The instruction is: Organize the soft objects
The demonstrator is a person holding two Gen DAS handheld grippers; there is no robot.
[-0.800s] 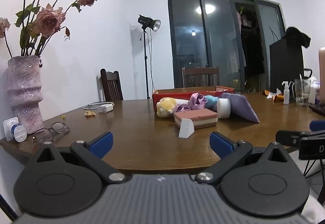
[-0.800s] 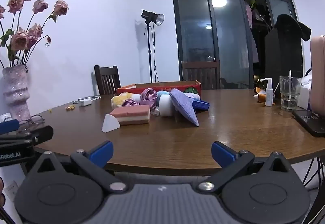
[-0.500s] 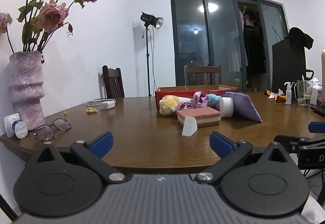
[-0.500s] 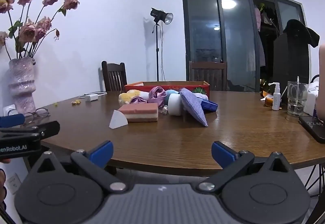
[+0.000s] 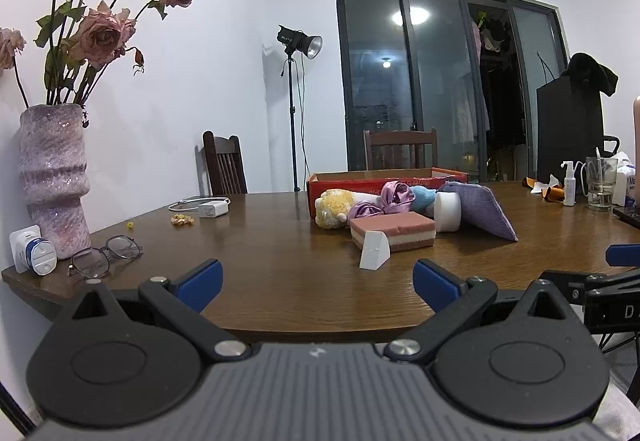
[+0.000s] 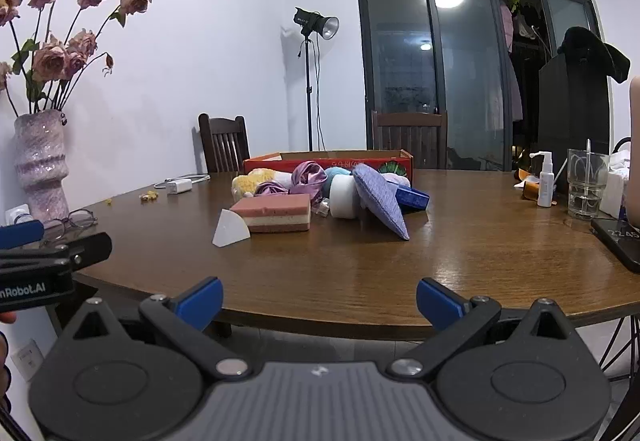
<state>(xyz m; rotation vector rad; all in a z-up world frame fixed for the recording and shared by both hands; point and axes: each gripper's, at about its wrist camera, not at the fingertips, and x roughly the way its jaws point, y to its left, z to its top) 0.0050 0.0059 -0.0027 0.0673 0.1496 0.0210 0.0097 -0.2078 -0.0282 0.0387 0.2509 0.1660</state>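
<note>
Here, a heap of soft objects (image 6: pixel 320 189) sits mid-desk, bunched against the front wall of a shallow red cardboard box (image 6: pixel 328 161); at its near edge lies a pink, cream and brown layered sponge (image 6: pixel 276 215), with a small white wedge (image 6: pixel 231 229) touching its left corner; behind the sponge are a yellow plush toy (image 5: pixel 332 207), purple satin scrunchies (image 6: pixel 306 177), a teal plush piece (image 5: pixel 424 195) and a white foam cylinder (image 6: pixel 345 195); a purple quilted pad (image 6: pixel 380 199) leans tilted against the cylinder, and a blue block (image 6: pixel 412 197) lies just behind the pad; the round wooden desk (image 6: pixel 400 265) also carries spectacles (image 5: pixel 104 257) beside a pink vase of dried roses (image 5: pixel 54 177) at the left edge, a white charger with its cable (image 5: pixel 208 207) farther back, and a glass (image 6: pixel 586 183), a spray bottle (image 6: pixel 544 181) and a dark phone (image 6: pixel 620 241) at the right; the left gripper (image 5: pixel 318 277) hovers at the near edge of the desk, its blue-tipped fingers (image 5: pixel 200 279) spread wide with nothing between them; the right gripper (image 6: pixel 320 297) hangs alongside just off the desk's edge, fingers (image 6: pixel 440 301) likewise wide and empty, well apart from the heap; two wooden chairs (image 6: pixel 408 137) stand beyond the desk, and a studio lamp on a stand (image 6: pixel 314 25) rises before the white wall.
</note>
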